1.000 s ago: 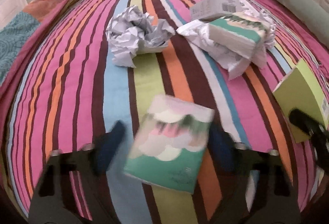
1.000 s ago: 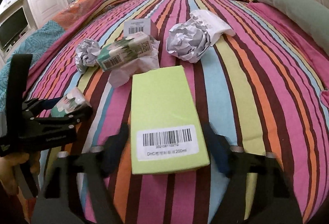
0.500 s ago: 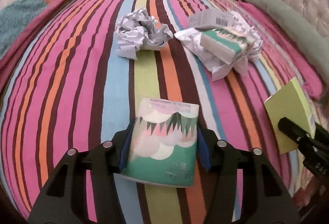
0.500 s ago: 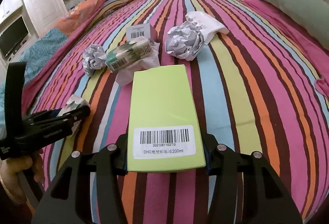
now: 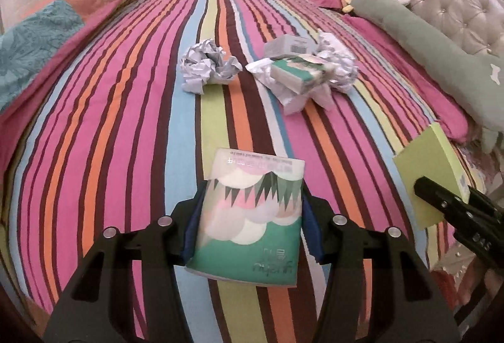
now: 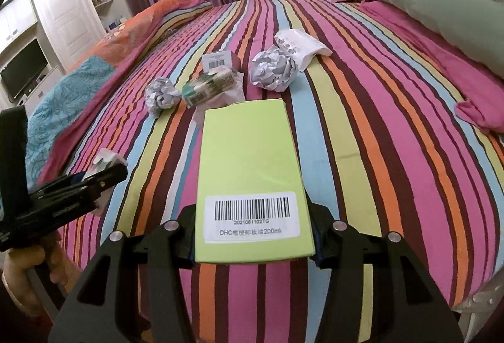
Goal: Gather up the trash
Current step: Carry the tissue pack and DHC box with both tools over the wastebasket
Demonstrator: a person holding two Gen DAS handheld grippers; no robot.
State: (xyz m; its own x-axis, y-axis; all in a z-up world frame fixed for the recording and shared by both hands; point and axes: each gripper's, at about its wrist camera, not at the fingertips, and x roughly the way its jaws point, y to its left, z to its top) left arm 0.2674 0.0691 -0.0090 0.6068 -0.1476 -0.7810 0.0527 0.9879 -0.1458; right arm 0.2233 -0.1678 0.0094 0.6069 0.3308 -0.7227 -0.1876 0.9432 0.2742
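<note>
Both hands are in the carrying-off step: each pair of tongs already has a piece of trash, and the rest lies on the striped bed (image 5: pixel 132 109).

In the left wrist view, the left tongs (image 5: pixel 252 229) sit at lower centre, clenched on a green tissue pack (image 5: pixel 252 217), which the blue pads press from both sides. Those jaws have just been closing, with the pack between them. Further up, left of centre, lies a crumpled paper ball (image 5: pixel 206 65). To its right is a heap: a second tissue pack (image 5: pixel 299 75) on white wrapping, a small grey box (image 5: pixel 289 45) behind it, and more crumpled paper at its right.

In the right wrist view, the right tongs (image 6: pixel 252 248) at lower centre are clenched on a lime-green carton (image 6: pixel 249 172) with a barcode label. Above it, toward upper centre, lie another paper ball (image 6: pixel 272 72) and a white packet (image 6: pixel 297 46).

No bin, bag or other container shows in either view, so nothing can be said of contents. I judge the next move calls for taking both held pieces to wherever the trash goes, keeping both grips firm, then returning for the heap in mid-bed.
</note>
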